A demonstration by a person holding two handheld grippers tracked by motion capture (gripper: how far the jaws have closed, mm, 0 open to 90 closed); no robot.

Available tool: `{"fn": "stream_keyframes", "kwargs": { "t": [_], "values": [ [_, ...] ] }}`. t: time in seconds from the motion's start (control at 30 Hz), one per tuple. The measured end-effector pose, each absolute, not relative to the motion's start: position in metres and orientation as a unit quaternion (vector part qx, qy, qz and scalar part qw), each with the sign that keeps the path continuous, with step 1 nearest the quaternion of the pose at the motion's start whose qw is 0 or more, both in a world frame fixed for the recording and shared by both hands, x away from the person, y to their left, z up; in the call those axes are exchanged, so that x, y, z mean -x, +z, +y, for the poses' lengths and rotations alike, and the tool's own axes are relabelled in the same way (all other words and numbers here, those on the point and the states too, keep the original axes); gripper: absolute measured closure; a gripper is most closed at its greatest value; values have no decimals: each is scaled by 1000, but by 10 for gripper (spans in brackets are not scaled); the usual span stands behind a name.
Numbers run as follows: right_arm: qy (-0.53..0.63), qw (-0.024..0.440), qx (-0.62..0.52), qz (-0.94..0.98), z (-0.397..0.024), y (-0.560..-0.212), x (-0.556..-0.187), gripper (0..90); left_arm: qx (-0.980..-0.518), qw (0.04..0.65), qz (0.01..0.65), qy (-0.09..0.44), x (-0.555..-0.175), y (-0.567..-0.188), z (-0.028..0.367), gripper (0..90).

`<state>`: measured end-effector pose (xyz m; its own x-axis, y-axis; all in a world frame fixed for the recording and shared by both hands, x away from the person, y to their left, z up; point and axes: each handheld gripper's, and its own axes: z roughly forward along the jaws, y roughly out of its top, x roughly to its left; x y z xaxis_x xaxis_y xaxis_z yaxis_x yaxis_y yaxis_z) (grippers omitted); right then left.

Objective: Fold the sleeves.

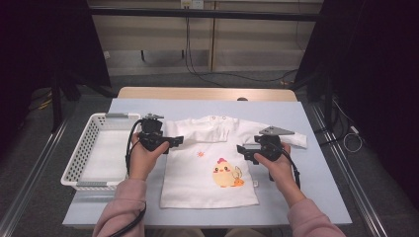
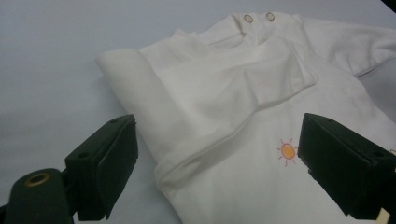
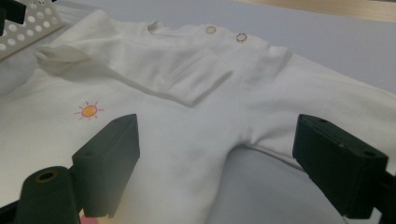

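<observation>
A white baby shirt (image 1: 207, 173) with a yellow chick print lies flat on the blue-grey table cover (image 1: 306, 192). Its left sleeve (image 2: 261, 74) is folded in across the chest, while the other sleeve (image 1: 294, 139) stretches out to the right. My left gripper (image 1: 174, 141) hovers open at the shirt's left shoulder, the folded edge (image 2: 154, 121) lying below and between its jaws. Over the right armpit (image 3: 243, 135) my right gripper (image 1: 242, 149) stands open, holding nothing. A small orange sun print (image 3: 88, 110) sits on the chest.
A white perforated basket (image 1: 81, 153) stands at the table's left, beside my left hand; its corner (image 3: 28, 21) appears in the right gripper view. The table's wooden back edge (image 1: 207, 93) lies beyond the shirt. Cables run over the floor behind.
</observation>
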<state>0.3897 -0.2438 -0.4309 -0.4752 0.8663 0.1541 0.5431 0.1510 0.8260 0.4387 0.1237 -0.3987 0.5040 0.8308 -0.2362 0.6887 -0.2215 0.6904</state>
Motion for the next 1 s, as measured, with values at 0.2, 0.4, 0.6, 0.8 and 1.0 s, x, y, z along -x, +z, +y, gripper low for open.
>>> {"fn": "stream_keyframes", "kwargs": {
  "t": [0.2, 0.4, 0.6, 0.8, 1.0],
  "values": [
    [423, 194, -493, 735, -253, -430, -401, 162, -780, 387, 484, 94, -438, -399, 125, 123],
    [402, 215, -512, 728, -275, -427, -409, 180, -777, 388, 486, 96, -438, -398, 126, 123],
    [391, 222, -530, 719, -294, -422, -414, 190, -778, 388, 485, 99, -437, -397, 128, 121],
    [381, 228, -552, 706, -315, -417, -418, 181, -777, 387, 485, 105, -436, -396, 129, 120],
    [366, 238, -564, 701, -329, -417, -421, 188, -779, 385, 483, 102, -437, -398, 128, 120]
  ]
}}
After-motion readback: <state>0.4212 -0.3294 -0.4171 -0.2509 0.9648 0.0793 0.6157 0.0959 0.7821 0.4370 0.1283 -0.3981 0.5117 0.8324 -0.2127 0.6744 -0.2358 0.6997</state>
